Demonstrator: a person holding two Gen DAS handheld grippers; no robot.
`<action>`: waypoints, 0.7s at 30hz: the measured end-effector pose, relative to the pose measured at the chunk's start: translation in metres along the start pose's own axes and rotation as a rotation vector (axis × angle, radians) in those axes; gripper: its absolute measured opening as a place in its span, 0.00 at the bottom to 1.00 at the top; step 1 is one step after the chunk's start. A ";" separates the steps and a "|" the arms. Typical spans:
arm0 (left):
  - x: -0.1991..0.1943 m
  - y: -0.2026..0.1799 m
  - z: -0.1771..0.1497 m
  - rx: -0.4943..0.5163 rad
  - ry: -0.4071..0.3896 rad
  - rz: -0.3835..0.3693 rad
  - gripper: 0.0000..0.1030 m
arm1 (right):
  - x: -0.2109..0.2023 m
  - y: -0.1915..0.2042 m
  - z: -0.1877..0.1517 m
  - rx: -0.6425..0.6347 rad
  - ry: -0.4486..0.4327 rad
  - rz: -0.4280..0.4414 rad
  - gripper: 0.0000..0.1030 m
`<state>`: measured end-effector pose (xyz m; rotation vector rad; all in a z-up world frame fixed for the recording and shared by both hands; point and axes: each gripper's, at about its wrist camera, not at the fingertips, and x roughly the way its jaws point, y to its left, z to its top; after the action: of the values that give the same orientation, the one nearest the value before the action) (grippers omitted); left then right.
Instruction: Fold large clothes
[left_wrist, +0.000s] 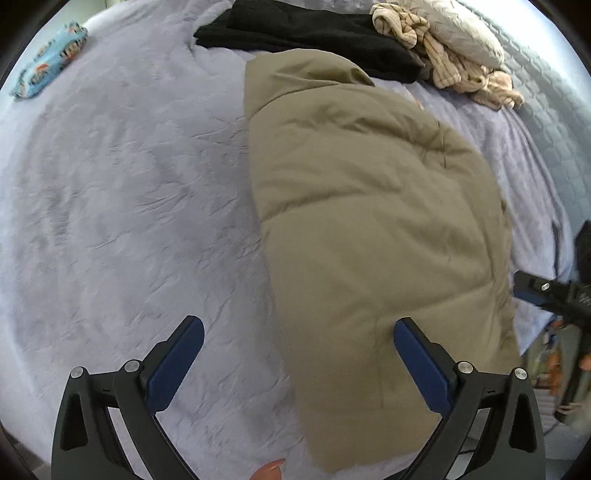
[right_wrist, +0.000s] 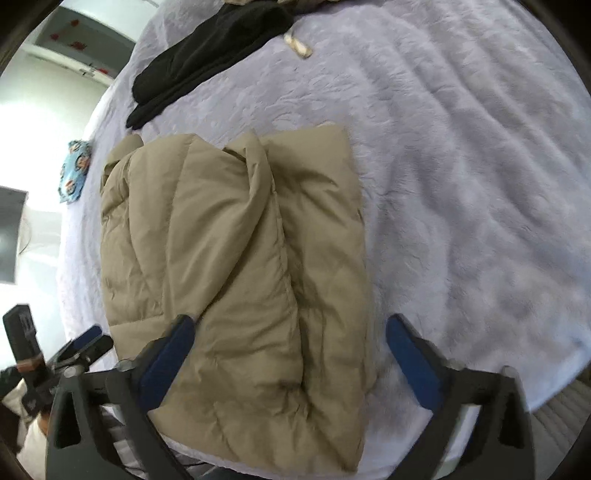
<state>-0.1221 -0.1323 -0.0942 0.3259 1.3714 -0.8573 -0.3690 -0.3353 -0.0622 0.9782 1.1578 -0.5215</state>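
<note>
A tan puffer jacket (left_wrist: 369, 221) lies folded lengthwise on the lavender bedspread (left_wrist: 129, 221); it also shows in the right wrist view (right_wrist: 240, 258). My left gripper (left_wrist: 299, 343) is open and empty, hovering over the jacket's near left edge. My right gripper (right_wrist: 290, 339) is open and empty above the jacket's near end. The right gripper shows at the right edge of the left wrist view (left_wrist: 546, 291), and the left gripper at the lower left of the right wrist view (right_wrist: 79, 345).
A folded black garment (left_wrist: 306, 33) lies at the far side of the bed, also in the right wrist view (right_wrist: 207, 59). A striped beige garment (left_wrist: 443, 55) and a pillow (left_wrist: 465, 29) lie at the far right. A blue patterned cloth (left_wrist: 48, 59) lies at the far left.
</note>
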 end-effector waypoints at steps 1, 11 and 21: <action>0.007 0.005 0.007 -0.013 0.010 -0.044 1.00 | 0.004 -0.002 0.005 -0.015 0.011 0.007 1.00; 0.077 0.044 0.033 -0.207 0.144 -0.450 1.00 | 0.080 -0.038 0.052 -0.031 0.249 0.252 1.00; 0.079 0.033 0.044 -0.216 0.109 -0.540 0.76 | 0.112 -0.019 0.058 0.096 0.288 0.474 0.79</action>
<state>-0.0699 -0.1663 -0.1676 -0.1806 1.6701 -1.1289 -0.3141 -0.3797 -0.1681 1.3951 1.1080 -0.0556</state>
